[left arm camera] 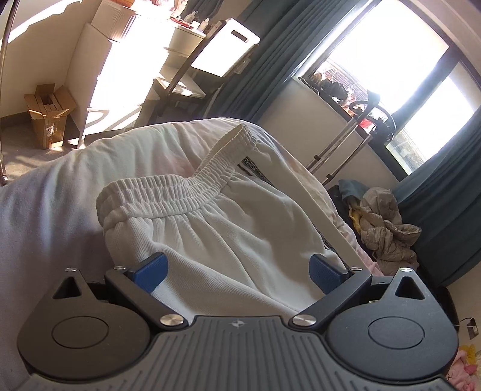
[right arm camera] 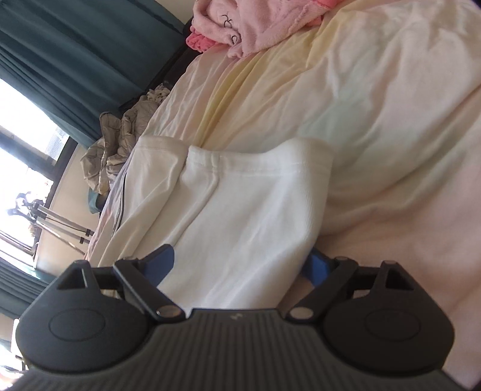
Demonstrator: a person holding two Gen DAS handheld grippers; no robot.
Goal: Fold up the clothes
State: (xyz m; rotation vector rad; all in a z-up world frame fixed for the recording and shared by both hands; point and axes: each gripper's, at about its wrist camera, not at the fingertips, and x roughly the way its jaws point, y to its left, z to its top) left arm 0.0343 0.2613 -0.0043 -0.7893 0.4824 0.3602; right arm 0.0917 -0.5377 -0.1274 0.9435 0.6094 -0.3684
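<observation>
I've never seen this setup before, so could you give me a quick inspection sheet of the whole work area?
Surface: bed sheet, pale, wrinkled.
Job's things: white shorts, elastic waistband showing, lying on the bed.
Clutter: pink garment on the bed; beige jacket on the floor.
Claws: left claw and right claw both open, shorts fabric between the fingers.
Cables: nothing seen.
Surroundings: teal curtains, bright window, cardboard box.
</observation>
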